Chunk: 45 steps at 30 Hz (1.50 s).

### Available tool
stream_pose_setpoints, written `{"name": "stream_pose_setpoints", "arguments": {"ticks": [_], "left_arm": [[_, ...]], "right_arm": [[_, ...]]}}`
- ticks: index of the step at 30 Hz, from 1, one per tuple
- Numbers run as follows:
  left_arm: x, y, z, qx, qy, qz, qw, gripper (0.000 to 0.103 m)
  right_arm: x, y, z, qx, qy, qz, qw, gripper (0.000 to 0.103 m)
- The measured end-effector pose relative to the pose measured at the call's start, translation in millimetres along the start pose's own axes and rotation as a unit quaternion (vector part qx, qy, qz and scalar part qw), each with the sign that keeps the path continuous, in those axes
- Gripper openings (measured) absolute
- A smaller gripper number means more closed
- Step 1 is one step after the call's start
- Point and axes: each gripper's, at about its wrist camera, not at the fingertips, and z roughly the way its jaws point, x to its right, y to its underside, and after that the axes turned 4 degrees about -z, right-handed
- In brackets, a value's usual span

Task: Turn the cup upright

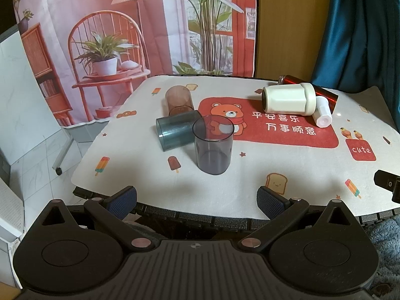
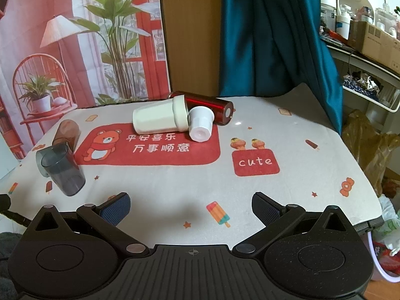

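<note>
A clear grey cup (image 1: 213,147) stands upright on the printed cloth; it also shows at the left of the right wrist view (image 2: 63,173). Behind it a blue-grey cup (image 1: 175,132) lies on its side, also visible in the right wrist view (image 2: 41,160), touching a brown cup (image 1: 178,100) that also lies down (image 2: 66,133). A large cream cup (image 2: 160,117), a small white cup (image 2: 201,123) and a red metallic cup (image 2: 212,106) lie together at the back. My left gripper (image 1: 196,201) is open and empty near the table's front edge. My right gripper (image 2: 191,207) is open and empty over the front of the cloth.
The table (image 2: 372,222) is covered by a white cloth with a red bear panel (image 2: 150,147). A photo backdrop (image 1: 125,25) and a teal curtain (image 2: 270,37) hang behind. Shelves (image 2: 362,50) and bags stand at the right. The right gripper's edge (image 1: 388,183) shows at the far right.
</note>
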Motion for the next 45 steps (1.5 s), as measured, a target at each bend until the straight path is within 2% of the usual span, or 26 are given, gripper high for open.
{"name": "stream_pose_setpoints", "arguments": {"ticks": [45], "left_arm": [[-1.7,0.2,-0.3,0.0,0.0,0.0,1.0,0.103]], "right_arm": [[2.0,3.8,2.1,-0.003,0.0,0.001,1.0,0.103]]}}
